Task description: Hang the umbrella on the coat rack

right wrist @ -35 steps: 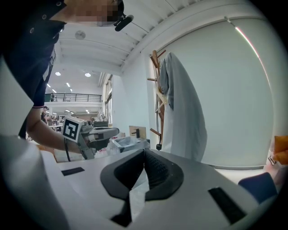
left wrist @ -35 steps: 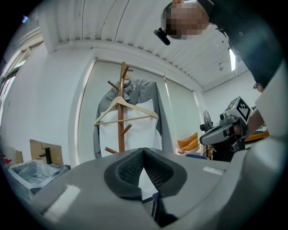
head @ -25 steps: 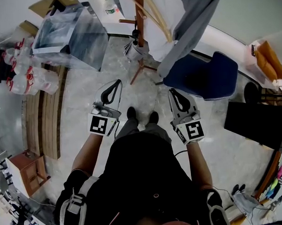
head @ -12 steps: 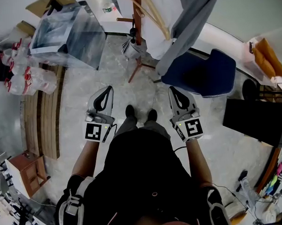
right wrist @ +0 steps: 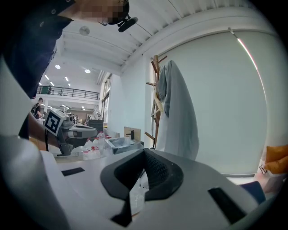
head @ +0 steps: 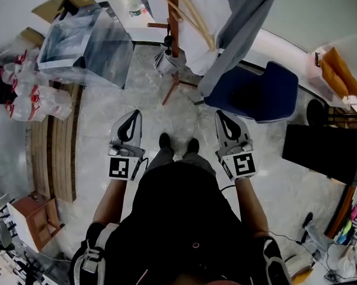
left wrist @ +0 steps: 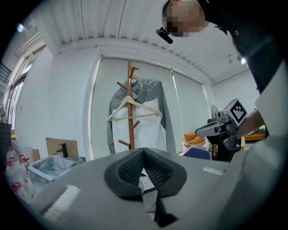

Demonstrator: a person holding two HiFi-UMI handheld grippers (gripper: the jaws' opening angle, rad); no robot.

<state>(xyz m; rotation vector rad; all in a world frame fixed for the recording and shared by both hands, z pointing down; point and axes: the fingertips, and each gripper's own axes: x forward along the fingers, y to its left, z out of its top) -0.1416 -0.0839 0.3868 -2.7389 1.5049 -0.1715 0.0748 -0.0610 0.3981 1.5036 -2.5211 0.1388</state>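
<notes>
Floor: pale marble (head: pixel 106 112), person standing on it.
Coat rack (head: pixel 175 27): wooden, straight ahead, grey coat (head: pixel 244 24) draped over it.
Umbrella (head: pixel 165 60): folded up, low against the rack's post, well apart from both claws.
Left gripper (head: pixel 133 114): pinched together, empty.
Right gripper (head: pixel 223 115): same deal, closed on nothing.

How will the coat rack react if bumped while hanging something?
Probably tippy: the coat rack is a tall thin pole on narrow splayed legs. The gray coat hangs off one side, so likely unevenly loaded. Wood looks stiff; should not flex much.
</notes>
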